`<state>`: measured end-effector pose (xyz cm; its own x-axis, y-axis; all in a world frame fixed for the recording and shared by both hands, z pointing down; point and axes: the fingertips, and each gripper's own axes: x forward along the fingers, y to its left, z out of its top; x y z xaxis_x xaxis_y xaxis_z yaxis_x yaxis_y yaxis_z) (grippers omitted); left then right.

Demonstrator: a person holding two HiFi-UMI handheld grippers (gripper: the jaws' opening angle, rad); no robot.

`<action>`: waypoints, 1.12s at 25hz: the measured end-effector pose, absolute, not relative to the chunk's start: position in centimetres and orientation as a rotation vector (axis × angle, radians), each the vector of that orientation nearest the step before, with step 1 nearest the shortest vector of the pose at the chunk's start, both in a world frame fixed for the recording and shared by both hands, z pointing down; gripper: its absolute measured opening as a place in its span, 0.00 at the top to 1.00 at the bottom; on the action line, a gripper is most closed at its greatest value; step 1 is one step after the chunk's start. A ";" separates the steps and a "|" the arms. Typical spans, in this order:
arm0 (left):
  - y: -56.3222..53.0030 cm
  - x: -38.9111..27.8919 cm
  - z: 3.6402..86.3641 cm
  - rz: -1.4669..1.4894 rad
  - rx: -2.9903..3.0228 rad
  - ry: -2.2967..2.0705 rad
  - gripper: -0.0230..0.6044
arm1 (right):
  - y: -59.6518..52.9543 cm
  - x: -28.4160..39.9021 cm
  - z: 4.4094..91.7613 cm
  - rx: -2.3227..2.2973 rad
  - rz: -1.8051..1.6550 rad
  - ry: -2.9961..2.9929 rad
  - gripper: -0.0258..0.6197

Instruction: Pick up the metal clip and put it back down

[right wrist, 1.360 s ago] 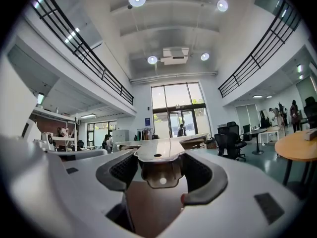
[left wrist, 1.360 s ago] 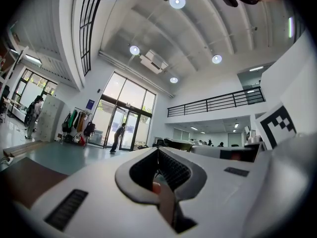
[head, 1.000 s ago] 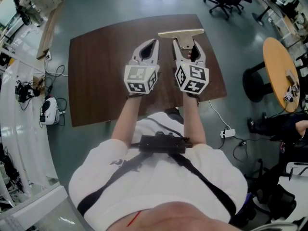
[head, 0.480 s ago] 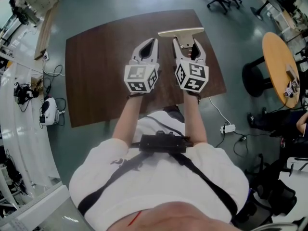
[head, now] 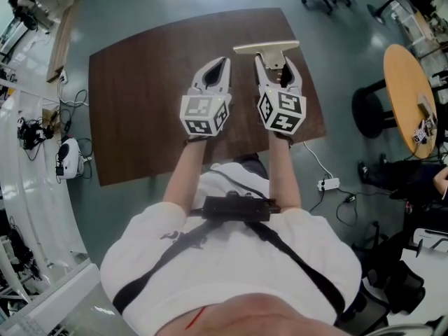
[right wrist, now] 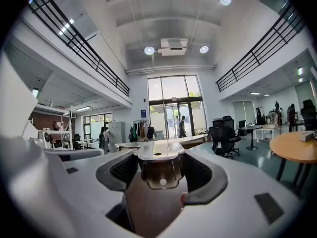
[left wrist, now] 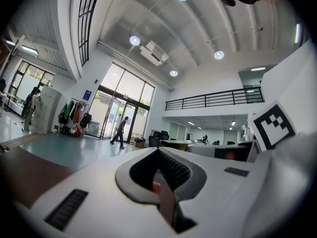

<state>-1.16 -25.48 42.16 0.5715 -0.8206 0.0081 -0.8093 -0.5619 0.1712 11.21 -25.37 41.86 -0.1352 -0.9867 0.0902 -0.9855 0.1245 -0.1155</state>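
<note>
Sinking since before, right gripper is clamping the metal clip between its jaws, closed left gripper idling beside; releasing high is risking a bounce

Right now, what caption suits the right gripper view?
Right gripper clasping a silver metal clip over a dark brown table.

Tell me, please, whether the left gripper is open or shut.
Shut: the left gripper shows its jaws pressed together, with nothing between them.

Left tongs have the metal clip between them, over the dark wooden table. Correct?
No. The right tongs have the metal clip between them, over the dark wooden table; the right gripper view shows it. The left tongs are shut, empty.
</note>
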 end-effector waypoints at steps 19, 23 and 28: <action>-37.9 7.3 46.9 0.001 2.510 -1.441 0.94 | -38.6 21.1 49.7 -2.108 -0.512 2.397 0.50; -41.4 8.9 48.1 0.019 2.501 -1.461 0.94 | -42.6 22.4 51.3 -2.104 -0.544 2.424 0.50; -46.1 10.4 50.1 0.034 2.480 -1.491 0.94 | -48.4 24.2 54.1 -2.111 -0.605 2.446 0.50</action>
<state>10.45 -46.12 50.09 0.4771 -0.8666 0.1463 -0.8724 -0.4467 0.1987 24.15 -48.37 54.08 -0.1690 -0.9240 0.3430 -0.9774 0.1123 -0.1791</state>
